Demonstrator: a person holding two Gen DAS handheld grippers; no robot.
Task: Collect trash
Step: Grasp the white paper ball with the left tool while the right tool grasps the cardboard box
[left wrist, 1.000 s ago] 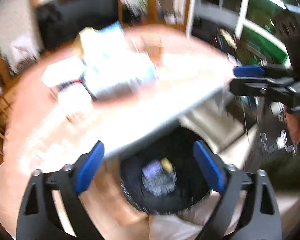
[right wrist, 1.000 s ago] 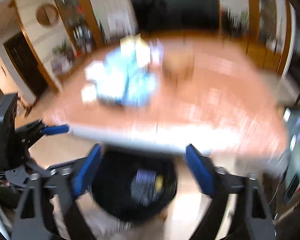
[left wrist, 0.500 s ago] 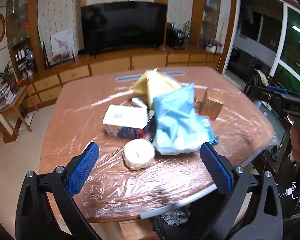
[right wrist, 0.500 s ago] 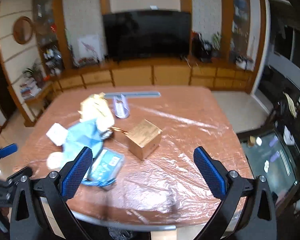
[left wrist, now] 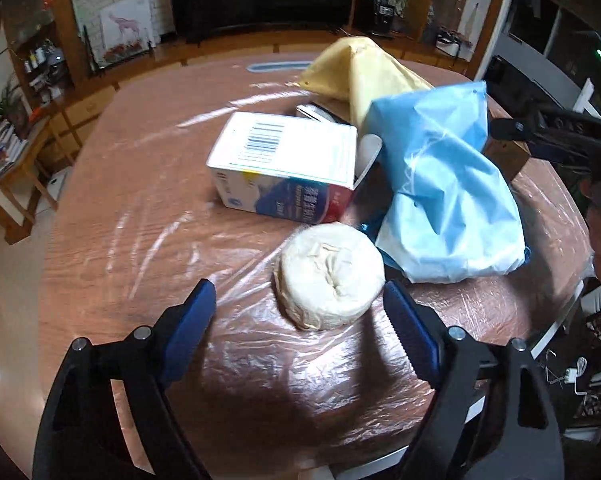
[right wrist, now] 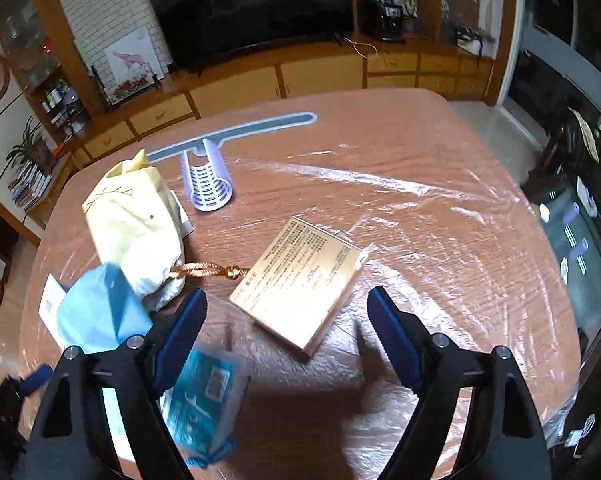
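A round cream wad of paper point(left wrist: 330, 276) lies on the plastic-covered table point(left wrist: 148, 240), just ahead of my left gripper point(left wrist: 298, 320), whose jaws are closing with the wad's near edge between the tips, untouched. Behind it sit a white and blue carton point(left wrist: 284, 168), a light blue bag point(left wrist: 444, 196) and a yellow bag point(left wrist: 360, 72). My right gripper point(right wrist: 286, 326) hovers over a flat gold box point(right wrist: 300, 280); its jaws are closing and grip nothing. The light blue bag point(right wrist: 100, 312), yellow bag point(right wrist: 134, 224) and a teal packet point(right wrist: 202, 400) lie at its left.
A lavender ribbed tube point(right wrist: 206, 182) lies toward the far side of the table point(right wrist: 440, 240). A braided gold cord point(right wrist: 208, 270) runs from the yellow bag to the gold box. Wooden cabinets point(right wrist: 300, 76) and a dark screen stand behind. The right gripper shows at the left view's right edge.
Both views swung up from a dark bin under the table's edge onto the tabletop, then came closer to the trash. Both pairs of jaws have narrowed a little.
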